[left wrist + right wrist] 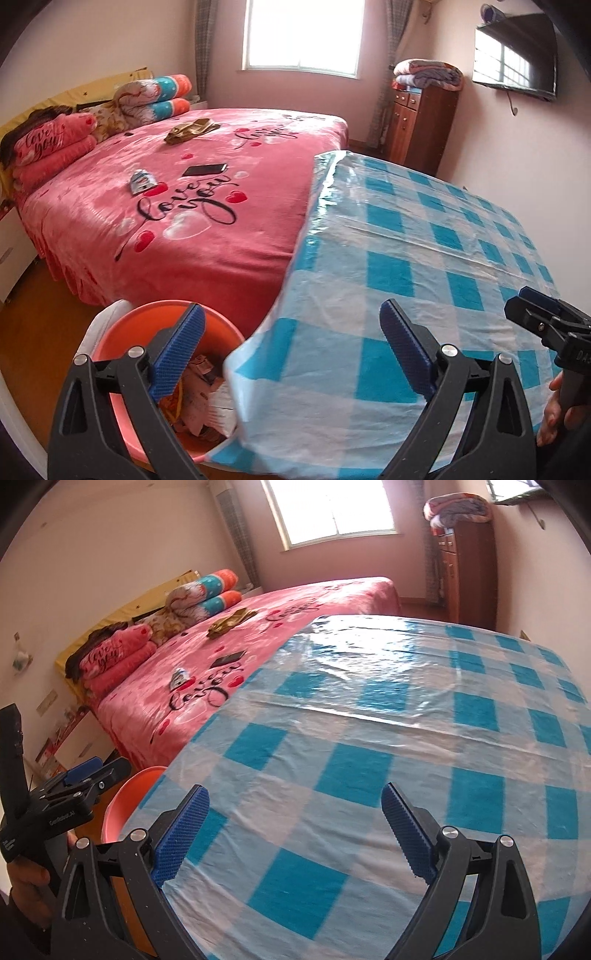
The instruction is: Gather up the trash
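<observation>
Here, in the left wrist view, the left gripper (291,354) has its blue-padded fingers (181,354) spread wide and empty, hanging over the round orange plastic bin (122,332), where the crumpled paper trash (201,402) already lies. The bin stands on the floor, partly tucked under the drooping blue-and-white checked plastic cloth on the desk (406,240); a careless reach could snag that cloth.

From the right wrist view, the right gripper (295,834) is likewise released and empty above the bare desk. Leftover scraps may be missed.

"Love you" is written on the pink bedspread (192,206) and the folded pink blanket (44,142).
</observation>
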### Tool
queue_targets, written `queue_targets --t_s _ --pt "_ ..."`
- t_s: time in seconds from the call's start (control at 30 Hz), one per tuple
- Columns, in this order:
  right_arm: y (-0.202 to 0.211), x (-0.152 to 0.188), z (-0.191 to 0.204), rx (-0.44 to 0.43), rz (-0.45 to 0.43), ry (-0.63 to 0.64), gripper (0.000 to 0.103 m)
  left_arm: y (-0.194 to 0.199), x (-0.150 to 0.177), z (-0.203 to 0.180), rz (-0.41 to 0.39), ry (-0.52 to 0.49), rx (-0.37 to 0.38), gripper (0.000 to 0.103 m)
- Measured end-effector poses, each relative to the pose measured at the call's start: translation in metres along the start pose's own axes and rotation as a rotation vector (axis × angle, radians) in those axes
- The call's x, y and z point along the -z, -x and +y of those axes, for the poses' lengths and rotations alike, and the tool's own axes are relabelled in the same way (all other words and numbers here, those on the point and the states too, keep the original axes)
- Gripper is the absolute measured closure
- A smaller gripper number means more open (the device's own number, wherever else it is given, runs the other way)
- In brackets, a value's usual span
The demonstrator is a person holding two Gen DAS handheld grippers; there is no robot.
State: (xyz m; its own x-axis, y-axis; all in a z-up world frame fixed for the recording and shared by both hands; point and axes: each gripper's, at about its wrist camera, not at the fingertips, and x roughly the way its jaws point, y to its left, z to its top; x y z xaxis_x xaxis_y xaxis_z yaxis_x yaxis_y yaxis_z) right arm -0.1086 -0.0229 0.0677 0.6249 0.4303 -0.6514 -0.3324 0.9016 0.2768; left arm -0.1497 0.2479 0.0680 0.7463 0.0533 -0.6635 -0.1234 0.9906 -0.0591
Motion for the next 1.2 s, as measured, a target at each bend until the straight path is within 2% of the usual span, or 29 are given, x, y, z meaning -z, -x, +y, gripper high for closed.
queue_targets --t_s 0.57,0.9,1.2 --pt "0.029 0.009 -0.081 0.118 -0.085 -0.128 0.01 -0.013 -0.005 -0.087 0.016 -0.108 0.038 0.007" --pt "0.051 0.013 -0.127 0.242 -0.143 -0.163 0.01 -0.025 -0.009 -0.142 0.028 -0.177 0.067 0.007" --pt "0.065 0.017 -0.161 0.318 -0.168 -0.207 0.01 -0.038 -0.007 -0.19 0.037 -0.236 0.098 0.007"
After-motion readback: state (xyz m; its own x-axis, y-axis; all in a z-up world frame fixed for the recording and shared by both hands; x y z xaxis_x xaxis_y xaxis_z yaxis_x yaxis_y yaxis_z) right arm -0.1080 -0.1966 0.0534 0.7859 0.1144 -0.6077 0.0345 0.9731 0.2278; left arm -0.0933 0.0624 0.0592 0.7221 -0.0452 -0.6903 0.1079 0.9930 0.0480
